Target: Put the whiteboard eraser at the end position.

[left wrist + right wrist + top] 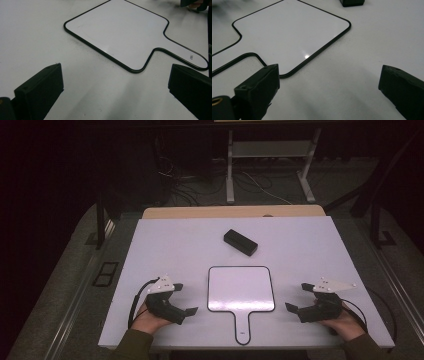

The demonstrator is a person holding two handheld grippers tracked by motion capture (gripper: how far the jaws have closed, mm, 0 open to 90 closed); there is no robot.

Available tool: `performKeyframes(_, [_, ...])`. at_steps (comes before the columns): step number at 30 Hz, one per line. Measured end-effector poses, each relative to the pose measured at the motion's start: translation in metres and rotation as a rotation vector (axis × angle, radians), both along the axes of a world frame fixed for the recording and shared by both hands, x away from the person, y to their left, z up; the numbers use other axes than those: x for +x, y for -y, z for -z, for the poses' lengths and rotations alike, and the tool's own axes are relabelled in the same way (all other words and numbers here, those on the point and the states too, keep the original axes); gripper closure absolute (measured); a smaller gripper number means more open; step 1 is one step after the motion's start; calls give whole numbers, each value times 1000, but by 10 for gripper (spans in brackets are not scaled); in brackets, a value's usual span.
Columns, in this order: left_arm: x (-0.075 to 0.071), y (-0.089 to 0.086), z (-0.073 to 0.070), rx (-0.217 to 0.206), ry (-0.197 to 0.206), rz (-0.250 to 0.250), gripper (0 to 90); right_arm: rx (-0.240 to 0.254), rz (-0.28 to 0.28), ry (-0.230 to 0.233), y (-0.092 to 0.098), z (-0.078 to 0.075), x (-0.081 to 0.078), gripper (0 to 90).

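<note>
A white paddle-shaped board with a black rim lies flat at the table's front middle, handle toward the person. It shows ahead of the jaws in the left gripper view and the right gripper view. A small black block lies beyond it on the table, its edge visible in the right gripper view. My left gripper rests left of the board, open and holding nothing; its jaws stand wide apart. My right gripper rests right of the board, open, with nothing between its jaws.
The white tabletop reaches a wooden strip at its far edge. Beyond it stand a white metal frame and loose cables on the dark floor. A hand holds each gripper near the front edge.
</note>
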State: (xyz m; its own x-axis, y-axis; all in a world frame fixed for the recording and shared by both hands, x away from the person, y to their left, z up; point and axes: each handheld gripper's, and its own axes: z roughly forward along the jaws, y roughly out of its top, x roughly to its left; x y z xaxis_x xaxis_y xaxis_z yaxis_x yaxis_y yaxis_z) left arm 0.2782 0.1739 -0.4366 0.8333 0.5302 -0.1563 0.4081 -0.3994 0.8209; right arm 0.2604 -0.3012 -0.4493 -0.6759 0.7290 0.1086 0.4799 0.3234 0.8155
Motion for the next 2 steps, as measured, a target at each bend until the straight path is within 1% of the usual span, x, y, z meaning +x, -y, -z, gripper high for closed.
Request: performKeyframes(2, [0,0,0,0,0,0,0,3,1,1,0,0,0,23])
